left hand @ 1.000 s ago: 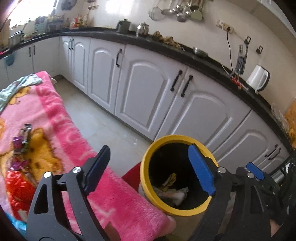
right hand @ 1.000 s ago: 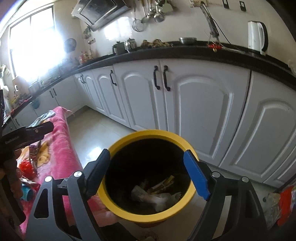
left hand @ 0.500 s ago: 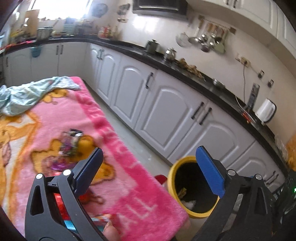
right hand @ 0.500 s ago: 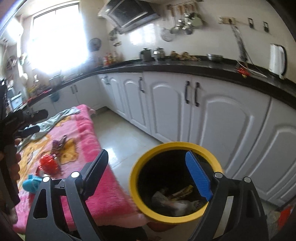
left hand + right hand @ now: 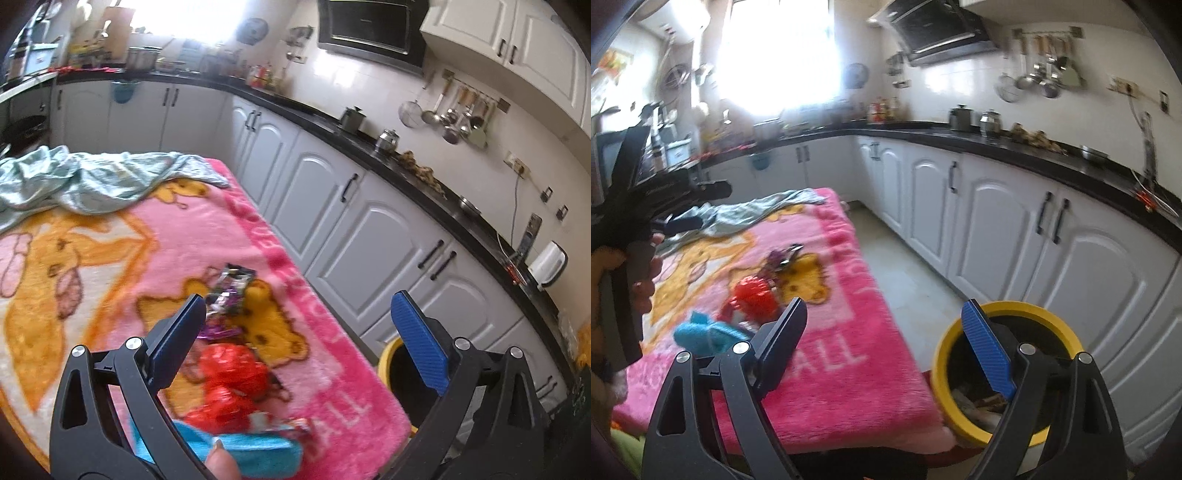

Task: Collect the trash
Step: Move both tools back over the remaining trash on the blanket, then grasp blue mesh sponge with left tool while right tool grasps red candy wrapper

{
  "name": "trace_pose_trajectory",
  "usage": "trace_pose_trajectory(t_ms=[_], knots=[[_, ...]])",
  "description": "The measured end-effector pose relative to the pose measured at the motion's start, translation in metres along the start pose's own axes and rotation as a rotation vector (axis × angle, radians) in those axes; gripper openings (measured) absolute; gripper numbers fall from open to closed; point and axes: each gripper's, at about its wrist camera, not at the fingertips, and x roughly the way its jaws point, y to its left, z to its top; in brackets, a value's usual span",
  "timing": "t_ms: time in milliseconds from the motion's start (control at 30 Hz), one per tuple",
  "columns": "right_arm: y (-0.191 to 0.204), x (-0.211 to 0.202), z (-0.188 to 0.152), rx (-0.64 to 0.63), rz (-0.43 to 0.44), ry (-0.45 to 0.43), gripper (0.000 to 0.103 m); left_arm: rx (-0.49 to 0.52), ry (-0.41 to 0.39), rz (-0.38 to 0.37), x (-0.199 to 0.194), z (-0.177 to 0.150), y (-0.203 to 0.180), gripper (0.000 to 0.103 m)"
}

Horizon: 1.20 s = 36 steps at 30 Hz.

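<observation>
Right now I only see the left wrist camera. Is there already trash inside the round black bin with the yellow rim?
Observer: Yes. The right wrist camera looks down into the round black bin with the yellow rim. Crumpled pale and yellowish scraps lie at the bottom.
Operator: Is my other gripper holding something?
Observer: No. The right gripper is open, with nothing between its fingers. It points at the gap between the fuzzy pink blanket and the bin.
</observation>
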Motion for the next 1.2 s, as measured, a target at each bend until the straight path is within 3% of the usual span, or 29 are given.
trace_pose_trajectory(t_ms=[367, 600, 933, 1200], knots=[[0.05, 0.021, -0.008, -0.108, 0.067, 0.058, 0.083, -0.075, 0.013, 0.072, -0.021, -0.009, 0.063, 0.092], [0.075, 0.041, -0.016, -0.188, 0.113, 0.102, 0.083, -0.067, 0.051, 0.093, -0.027, -0.016, 0.094, 0.092], [0.091, 0.09, -0.029, -0.233, 0.199, 0.211, 0.081, 0.09, 0.184, -0.003, -0.011, -0.041, 0.112, 0.092], [0.096, 0.125, -0.034, -0.264, 0.224, 0.29, 0.067, 0.191, 0.312, -0.132, 0.013, -0.079, 0.116, 0.092]])
